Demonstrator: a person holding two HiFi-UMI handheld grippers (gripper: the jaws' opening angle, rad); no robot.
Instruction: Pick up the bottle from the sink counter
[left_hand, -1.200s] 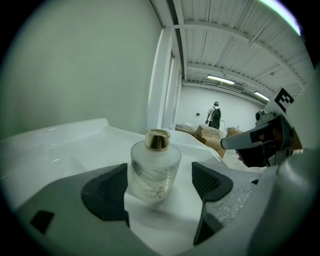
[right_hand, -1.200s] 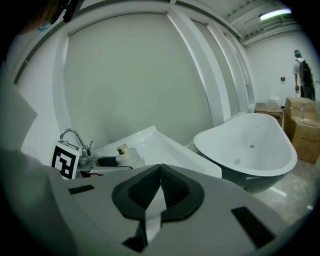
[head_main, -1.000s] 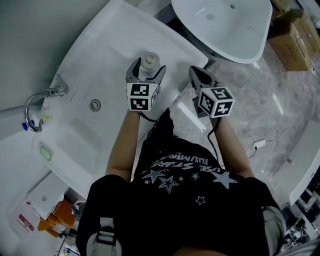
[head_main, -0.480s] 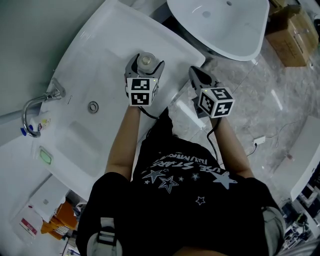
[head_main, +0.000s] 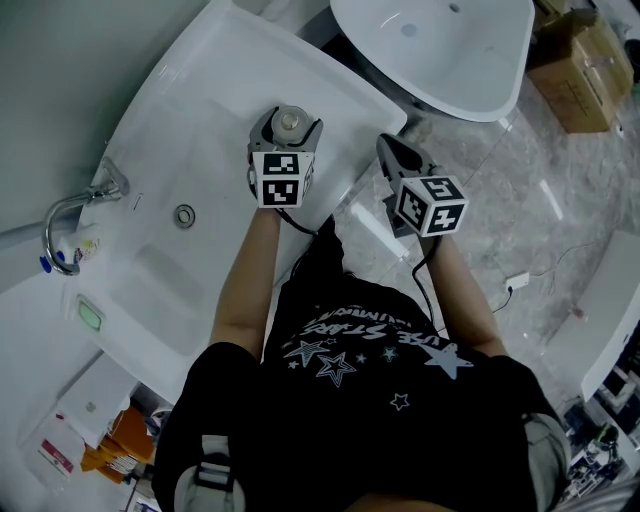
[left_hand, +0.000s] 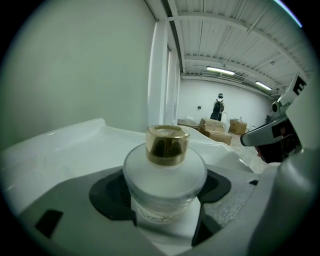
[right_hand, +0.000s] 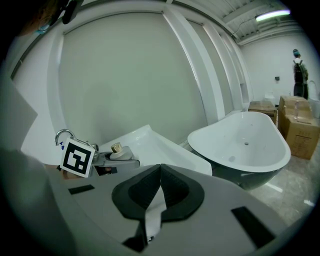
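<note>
Head view, bottle (head_main: 289, 121): stood upright on the counter (head_main: 200, 110), close to its front edge and toward its right corner, well apart from the faucet (head_main: 70, 215).
Head view, left gripper (head_main: 285, 133): reached in over the front edge, one jaw on each side of the bottle.
Head view, right gripper (head_main: 388, 148): hung off the counter, past its right corner, over the floor, touching nothing.
Head view, risk: with the bottle so near the edge, a sideways nudge from one jaw could have slid or tipped it off the counter.
Left gripper view, jaws: spread wide and closing, with the bottle's frosted body between the pads (left_hand: 107, 195); I judged there was no firm press yet.
Left gripper view, cap (left_hand: 167, 145): gold, above the pads, untouched.
Left gripper view, risk: the body looked round and smooth, so pads meeting it off-centre might have squeezed it forward out of the grip. A lift begun before the pads seated would likely have dropped it.
Right gripper view, jaws: pressed together, nothing between them.
Right gripper view, risk: small, since this gripper stood clear, though a drift leftward could have knocked the left gripper mid-grasp.
</note>
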